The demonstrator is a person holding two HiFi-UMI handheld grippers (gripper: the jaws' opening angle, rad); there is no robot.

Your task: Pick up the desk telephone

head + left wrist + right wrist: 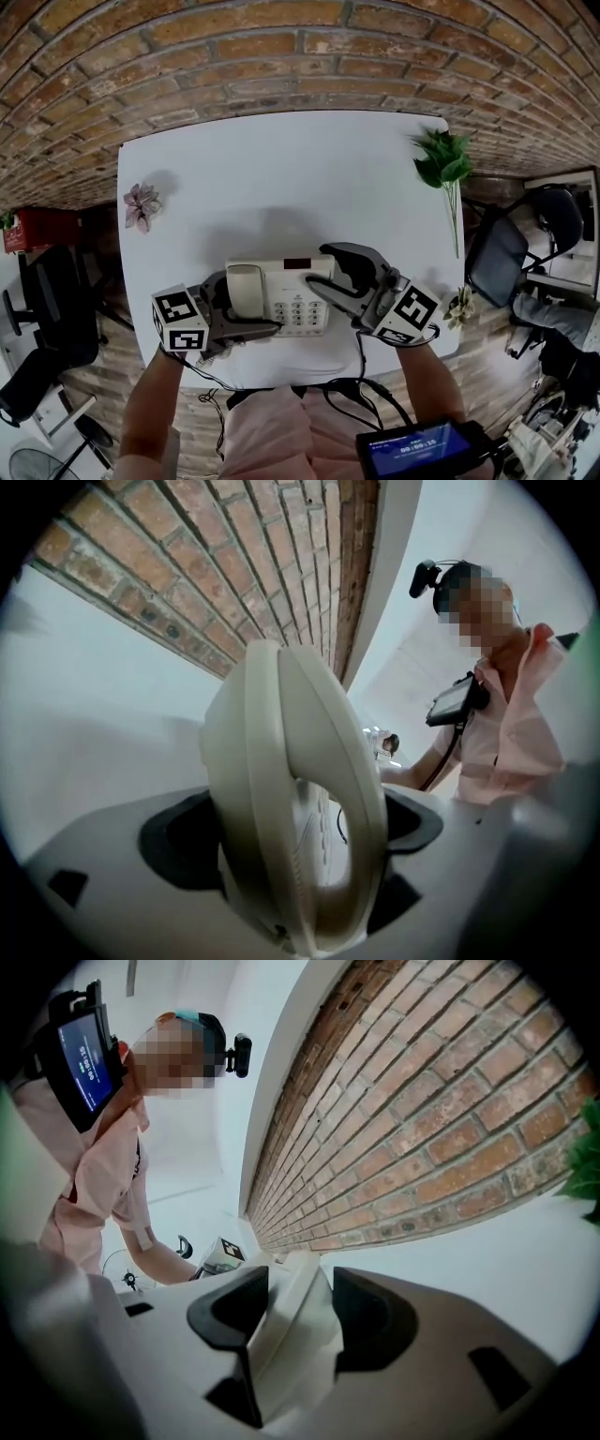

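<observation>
A cream desk telephone [298, 281] lies near the front edge of the white table [281, 178], its handset [246, 291] on the cradle at the left. My left gripper [248, 306] stands wide open with its jaws on either side of the handset; in the left gripper view the handset [300, 799] fills the gap of that gripper [300, 841], between the dark pads [178, 841]. My right gripper [323, 272] is shut on the phone's right edge. In the right gripper view the base's edge [286, 1344] sits wedged in that gripper [295, 1321], with both pads [375, 1321] against it.
A green leafy sprig [445, 164] lies at the table's far right and a pink flower [141, 204] at its left edge. A small plant [461, 307] sits at the front right corner. A brick wall [281, 56] backs the table; office chairs [511, 248] stand at both sides.
</observation>
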